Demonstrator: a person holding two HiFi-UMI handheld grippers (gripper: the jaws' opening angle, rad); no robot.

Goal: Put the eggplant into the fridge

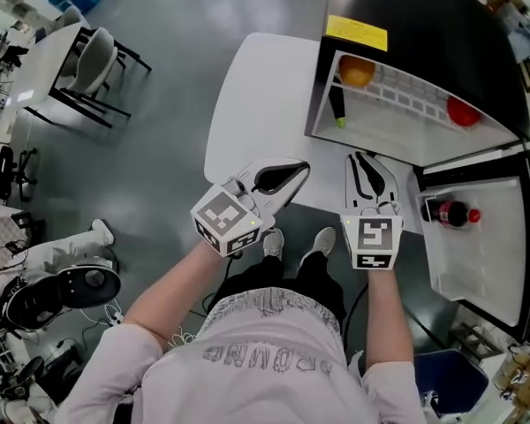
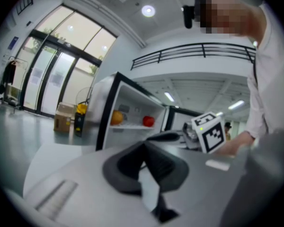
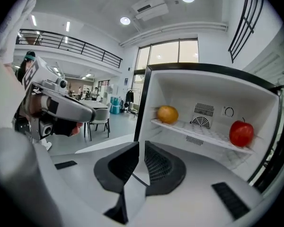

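The eggplant, dark with a green stem end, lies inside the open fridge by its left wall, under the shelf. Neither gripper view shows it. My right gripper hovers just in front of the fridge opening; its jaws stand a narrow slit apart with nothing between them. My left gripper is beside it over the white table edge, its jaws closed together and empty.
An orange and a red apple sit on the fridge shelf. The open door at the right holds a cola bottle. The white table bears the fridge. Chairs stand far left.
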